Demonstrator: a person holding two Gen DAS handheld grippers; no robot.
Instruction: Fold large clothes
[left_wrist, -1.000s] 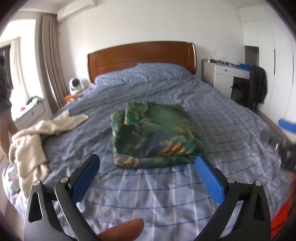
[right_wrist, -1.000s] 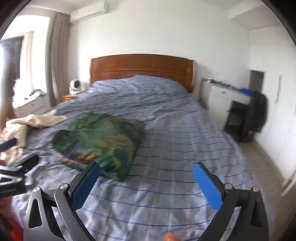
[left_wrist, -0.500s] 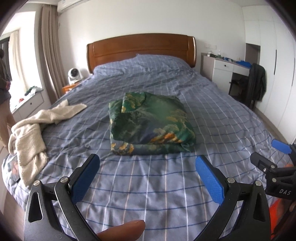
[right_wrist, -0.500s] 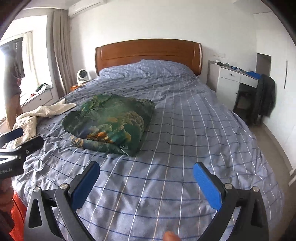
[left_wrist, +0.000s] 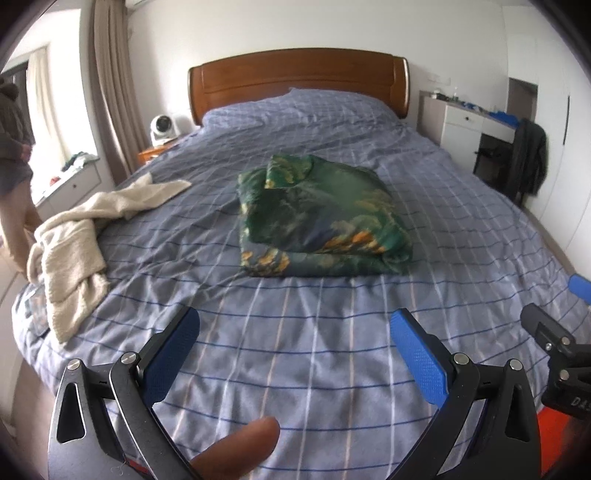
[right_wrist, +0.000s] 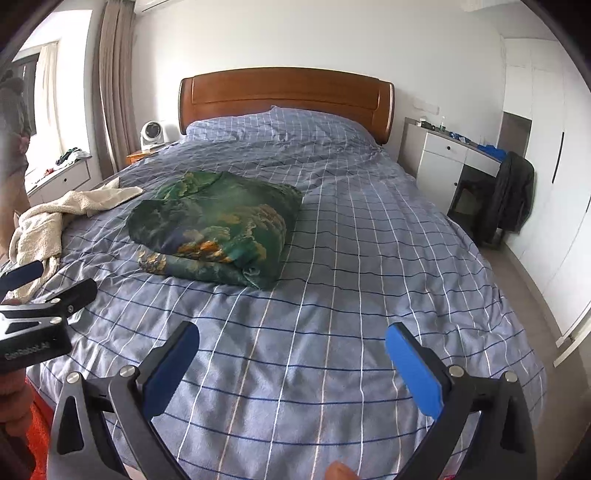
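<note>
- At the foot of the bed (left_wrist: 295, 369), I have the left gripper (left_wrist: 293, 332) spread wide with nothing between its fingers (left_wrist: 419, 362), hanging above the checked cover.
- The right gripper (right_wrist: 291, 347) is just as wide and just as empty, its fingers (right_wrist: 413, 369) over the cover too; the two tools sit side by side, each catching the other at the edge of its view.
- The green bundle (left_wrist: 321, 218) lies mid-bed, well beyond both sets of fingers, touched by neither. It looks folded into a thick, rough square, with a loose flap at its far left corner.
- The cream robe (left_wrist: 74, 240) sprawls unfolded at the bed's left edge, partly hanging over the side, apart from the bundle.
- My judgement: the bundle is about done, so the robe is likely next.
- To do that well, I would go in low with the left fingers on the robe's near hem, pinch one layer only, and drag it to open cover before flattening.
- The bundle needs a wide berth, since a brush could spill its layers.
</note>
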